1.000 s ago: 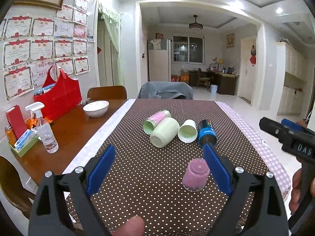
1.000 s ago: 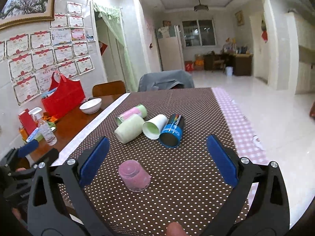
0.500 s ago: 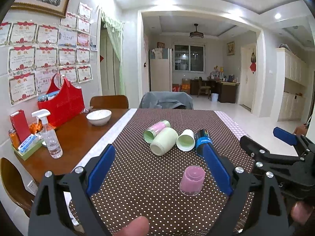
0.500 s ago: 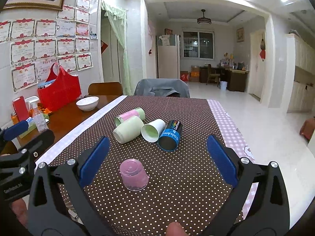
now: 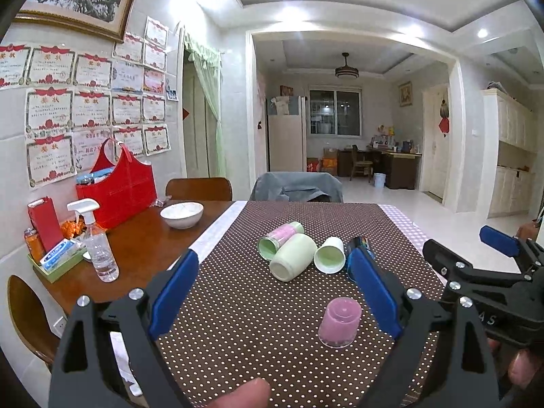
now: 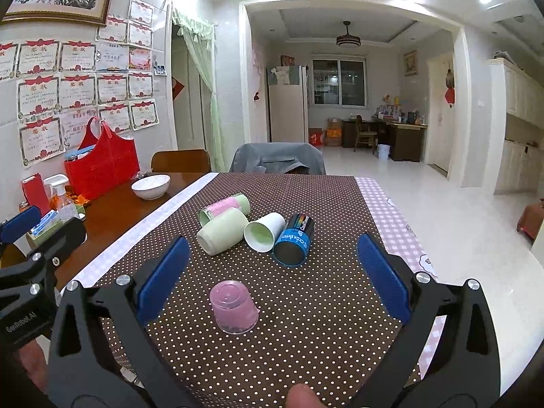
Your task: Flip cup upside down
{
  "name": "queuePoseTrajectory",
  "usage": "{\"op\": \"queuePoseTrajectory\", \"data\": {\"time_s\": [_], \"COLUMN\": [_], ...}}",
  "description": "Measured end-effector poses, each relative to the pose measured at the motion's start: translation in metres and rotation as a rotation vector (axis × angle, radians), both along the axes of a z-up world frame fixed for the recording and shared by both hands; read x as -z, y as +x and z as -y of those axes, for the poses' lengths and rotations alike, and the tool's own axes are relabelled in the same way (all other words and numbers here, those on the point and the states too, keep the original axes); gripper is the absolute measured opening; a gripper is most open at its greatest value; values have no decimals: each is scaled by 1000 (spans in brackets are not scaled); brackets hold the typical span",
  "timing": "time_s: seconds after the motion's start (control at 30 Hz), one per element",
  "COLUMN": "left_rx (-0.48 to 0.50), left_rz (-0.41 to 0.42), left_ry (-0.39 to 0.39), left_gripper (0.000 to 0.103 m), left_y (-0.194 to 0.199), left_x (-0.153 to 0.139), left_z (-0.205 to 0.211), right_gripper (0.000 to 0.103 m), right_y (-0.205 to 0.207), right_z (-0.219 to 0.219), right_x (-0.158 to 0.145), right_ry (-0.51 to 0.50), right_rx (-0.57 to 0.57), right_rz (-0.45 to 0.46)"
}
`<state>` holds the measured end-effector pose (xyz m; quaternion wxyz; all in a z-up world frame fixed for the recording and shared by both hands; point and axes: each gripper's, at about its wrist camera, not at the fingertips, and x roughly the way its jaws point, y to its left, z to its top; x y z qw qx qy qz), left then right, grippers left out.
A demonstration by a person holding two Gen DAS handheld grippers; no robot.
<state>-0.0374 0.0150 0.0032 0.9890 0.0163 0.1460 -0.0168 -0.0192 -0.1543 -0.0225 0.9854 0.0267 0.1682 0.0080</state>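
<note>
I hold both grippers back, left gripper [image 5: 272, 292] and right gripper [image 6: 272, 272], fingers spread wide and empty. Between them on the dotted cloth [image 6: 306, 340] the pink cup [image 6: 234, 307] stands mouth down. It looks light, thin plastic, easily crushed or slid, so I'd pinch gently mid-wall. Beyond lie four tipped cups [image 6: 222, 231].

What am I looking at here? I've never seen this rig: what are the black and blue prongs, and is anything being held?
No robot: a person holds a two-finger gripper in each hand, each with its own fisheye camera. The left gripper and right gripper both stand open and empty. On the brown polka-dot tablecloth a translucent pink plastic cup stands mouth down. Behind it lie a pale green cup, a white cup, a pink-banded cup and a blue-black can.
</note>
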Motion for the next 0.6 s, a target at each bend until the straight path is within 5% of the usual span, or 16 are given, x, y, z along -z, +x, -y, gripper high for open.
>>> {"op": "queuePoseTrajectory", "data": {"time_s": [0.53, 0.6], "left_rx": [10, 8], "left_rz": [0, 9], "left_ry": [6, 3], "left_gripper": [91, 99], "left_y": [2, 0], "left_x": [2, 3], "left_z": [3, 3], "right_gripper": [97, 97], "right_y": [1, 2], "right_z": [-2, -2], "right_x": [0, 0], "right_ry": [10, 12], "right_rx": [-14, -18], "right_rz": [-11, -14]}}
